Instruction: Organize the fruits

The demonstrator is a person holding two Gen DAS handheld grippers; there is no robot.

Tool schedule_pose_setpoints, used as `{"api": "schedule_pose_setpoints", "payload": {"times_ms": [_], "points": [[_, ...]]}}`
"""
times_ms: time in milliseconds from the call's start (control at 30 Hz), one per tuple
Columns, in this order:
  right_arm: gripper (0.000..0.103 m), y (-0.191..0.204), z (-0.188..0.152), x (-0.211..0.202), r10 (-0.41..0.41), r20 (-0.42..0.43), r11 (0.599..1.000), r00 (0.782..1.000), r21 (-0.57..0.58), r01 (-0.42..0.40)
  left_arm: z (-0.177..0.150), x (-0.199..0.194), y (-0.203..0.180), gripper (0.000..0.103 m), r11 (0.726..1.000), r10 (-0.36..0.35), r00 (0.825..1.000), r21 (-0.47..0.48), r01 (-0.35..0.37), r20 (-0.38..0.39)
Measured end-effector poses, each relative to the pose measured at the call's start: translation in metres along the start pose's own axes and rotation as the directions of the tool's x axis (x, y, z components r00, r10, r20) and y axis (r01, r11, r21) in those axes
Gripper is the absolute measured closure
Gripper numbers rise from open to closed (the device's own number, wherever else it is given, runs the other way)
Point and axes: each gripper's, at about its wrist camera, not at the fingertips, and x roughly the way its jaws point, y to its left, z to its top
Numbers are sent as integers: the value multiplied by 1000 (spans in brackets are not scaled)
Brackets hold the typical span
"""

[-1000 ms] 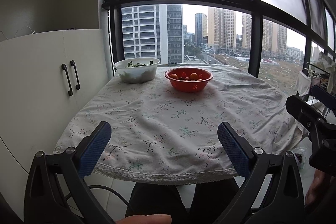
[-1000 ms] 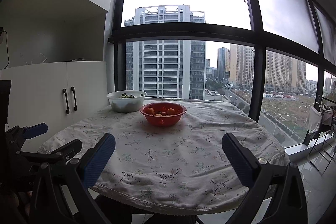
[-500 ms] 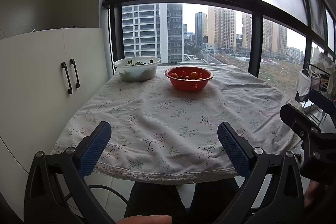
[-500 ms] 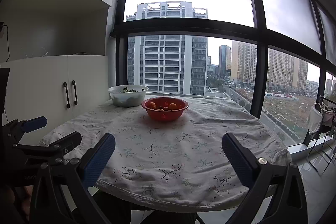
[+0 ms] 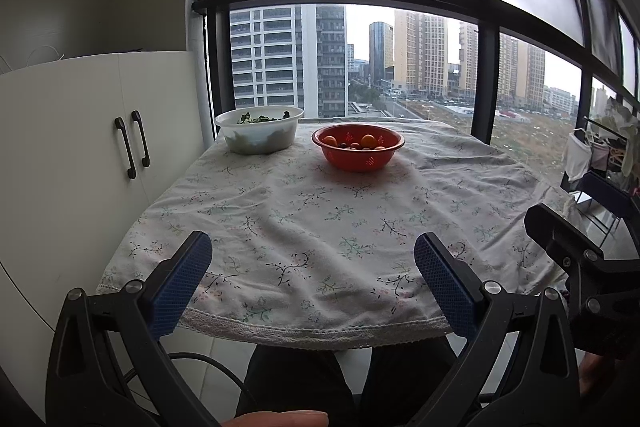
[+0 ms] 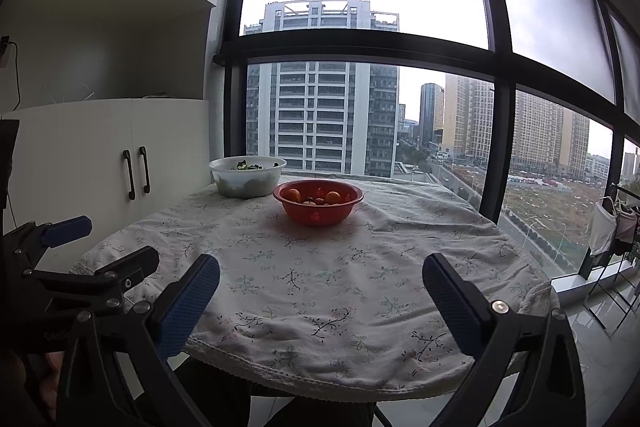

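My left gripper [image 5: 312, 277] stood wide with nothing between its blue pads, held at the near edge of the table [image 5: 460, 187]; my right gripper [image 6: 320, 301] was just as wide and bare, beside it.

The fruits [image 5: 358, 142] lay in the red bowl [image 5: 357, 151] at the far side, just right of a white bowl [image 5: 259, 135] of greens, well apart from both tools. That fitted either fruit waiting to be sorted or fruit already gathered, so I judged no further.

Any reach would have called for a level approach over the cloth and a descent inside the rim, closing gently on one piece.

The orange pieces looked round, with no clear long axis or heading; the small dark ones were too tiny to judge.
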Motion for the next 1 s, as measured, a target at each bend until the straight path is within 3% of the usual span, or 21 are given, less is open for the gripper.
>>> {"api": "schedule_pose_setpoints", "payload": {"times_ms": [1000], "points": [[0, 1, -6, 3, 1, -7, 1000, 1000, -11, -1, -3, 0, 0, 0, 1000, -1, 1000, 2, 1, -4]]}}
